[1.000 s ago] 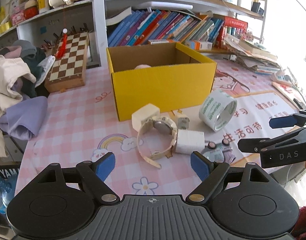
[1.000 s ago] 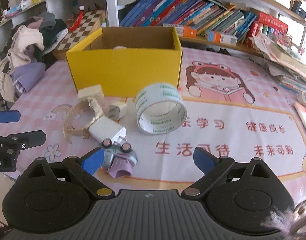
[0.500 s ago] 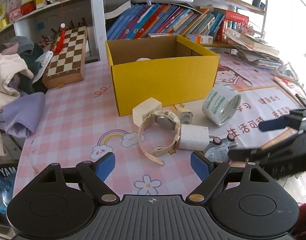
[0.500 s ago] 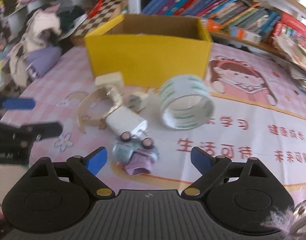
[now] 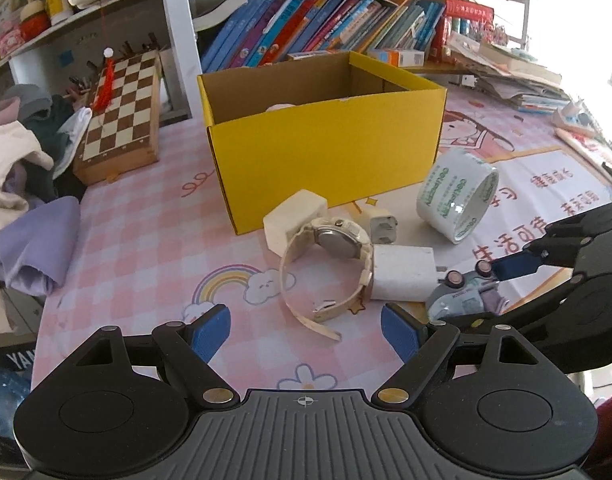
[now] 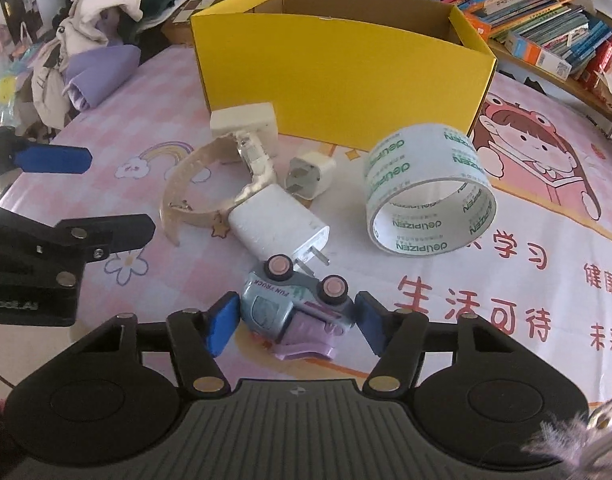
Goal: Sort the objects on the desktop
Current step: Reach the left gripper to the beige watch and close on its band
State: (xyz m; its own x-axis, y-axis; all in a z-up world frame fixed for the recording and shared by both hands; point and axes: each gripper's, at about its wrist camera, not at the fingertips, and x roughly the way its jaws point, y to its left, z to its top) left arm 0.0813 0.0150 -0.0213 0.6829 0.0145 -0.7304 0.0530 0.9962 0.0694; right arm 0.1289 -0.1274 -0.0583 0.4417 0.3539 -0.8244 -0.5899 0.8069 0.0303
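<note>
Left wrist view: my left tongs [image 5: 306, 330] hang wide with nothing between the pads, low over the pink desk [image 5: 145, 248]. Just past them at 12 o'clock lies the beige watch [image 5: 330, 264], touching the white charger [image 5: 402, 272]; the cream block [image 5: 293, 222] and small plug [image 5: 383, 229] sit behind, close to the yellow box [image 5: 326, 160]. The tape roll [image 5: 458, 196] stands at 2 o'clock. At 3 o'clock the right tongs straddle the toy truck [image 5: 464, 294]. Something pale shows inside the box, but the front wall hides most of it and I cannot name it.

Right wrist view: the right tongs [image 6: 295, 320] are part-closed around the overturned toy truck [image 6: 293, 306], one blue pad [image 6: 221, 322] just beside or touching each flank. I cannot tell if they grip yet. I judge the step in hand is picking up the truck. Next I need a firm squeeze on its sides, then a lift high enough to clear the charger's prongs [image 6: 314, 258] and the wall of the box at 12 o'clock. My own tongs cut off the truck's near end, and the floor of the box is out of sight from here.
</note>
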